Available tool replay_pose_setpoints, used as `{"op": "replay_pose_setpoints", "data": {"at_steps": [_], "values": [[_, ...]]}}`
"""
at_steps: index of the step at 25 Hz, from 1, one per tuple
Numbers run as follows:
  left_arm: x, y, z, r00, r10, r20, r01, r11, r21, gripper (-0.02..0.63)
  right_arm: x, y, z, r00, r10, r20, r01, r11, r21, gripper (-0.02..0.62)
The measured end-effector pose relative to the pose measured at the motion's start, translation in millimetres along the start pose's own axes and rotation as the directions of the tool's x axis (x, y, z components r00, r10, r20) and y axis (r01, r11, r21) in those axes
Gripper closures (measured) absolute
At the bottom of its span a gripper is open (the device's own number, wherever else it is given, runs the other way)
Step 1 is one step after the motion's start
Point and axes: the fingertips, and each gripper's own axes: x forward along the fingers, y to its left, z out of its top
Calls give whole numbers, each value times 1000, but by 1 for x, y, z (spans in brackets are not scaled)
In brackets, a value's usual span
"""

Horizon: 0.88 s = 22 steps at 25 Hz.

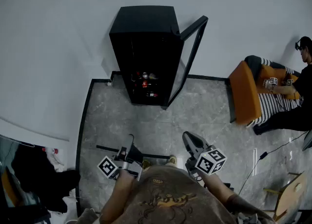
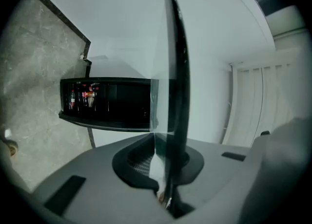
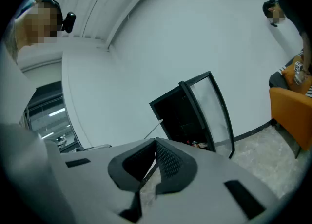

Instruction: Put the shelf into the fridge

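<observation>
Clamping shelf (image 2: pixel 174 72) before open fridge (image 1: pixel 144 28)

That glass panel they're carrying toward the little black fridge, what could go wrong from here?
The shelf is thin glass gripped only at its edge by the left gripper; it might slip and break on the hard floor. The fridge has its door jutting out beside the opening, so the shelf could knock it. The bottles low inside might get bumped.

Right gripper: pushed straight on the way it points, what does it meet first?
Most likely the open fridge, straight beyond the right gripper, with only floor between them. Depth is unclear: the line may catch its side edge rather than the opening.
</observation>
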Motion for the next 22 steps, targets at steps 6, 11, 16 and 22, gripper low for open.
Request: {"op": "replay_pose_setpoints", "data": {"at_steps": [6, 11, 16, 22], "values": [[5, -6, 3, 1000, -8, -15, 8, 1000, -5, 589, 6, 5, 2, 1000, 2, 6, -2, 1000, 1, 575], [6, -6, 10, 1000, -6, -28, 5, 1000, -2, 589, 11, 13, -2, 1000, 5, 10, -5, 1000, 8, 575], [6, -8, 19, 999, -8, -36, 8, 1000, -7, 589, 15, 25, -2, 999, 30, 33, -30, 1000, 5, 575], [8, -9, 31, 998, -9, -67, 10, 1000, 9, 589, 17, 27, 3, 997, 11, 70, -13, 1000, 28, 574]]}}
